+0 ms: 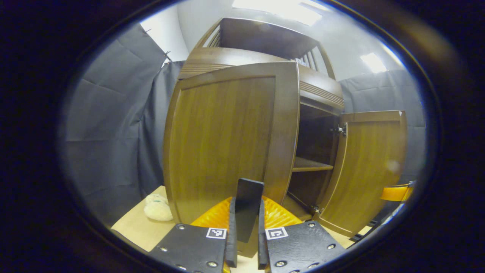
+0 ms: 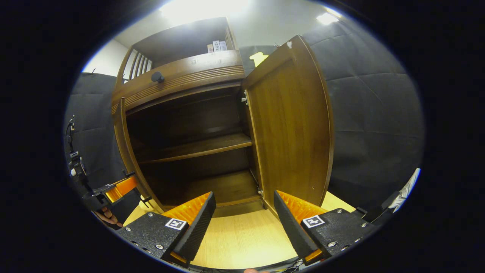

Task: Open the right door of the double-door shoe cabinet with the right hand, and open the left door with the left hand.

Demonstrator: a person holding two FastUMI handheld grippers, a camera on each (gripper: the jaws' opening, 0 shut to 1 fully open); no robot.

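Observation:
The brown wooden shoe cabinet (image 1: 242,57) stands close ahead. Its left door (image 1: 219,140) is swung partly out. My left gripper (image 1: 246,200) is shut on that door's dark flat handle (image 1: 250,187). The right door (image 1: 369,170) hangs wide open. In the right gripper view this right door (image 2: 291,125) stands out to the right, and the dark inside with its shelf (image 2: 197,148) is bare. My right gripper (image 2: 244,195) is open and holds nothing, low in front of the opening. The left door's edge (image 2: 123,151) shows at left, with the left gripper (image 2: 115,191) beside it.
A white fluffy thing (image 1: 157,207) lies on the light wooden floor board (image 2: 242,239) beside the cabinet's left side. A black knob (image 2: 157,77) sits on the drawer front above the doors. Small boxes (image 2: 216,46) stand on the railed top shelf. Dark cloth walls surround the cabinet.

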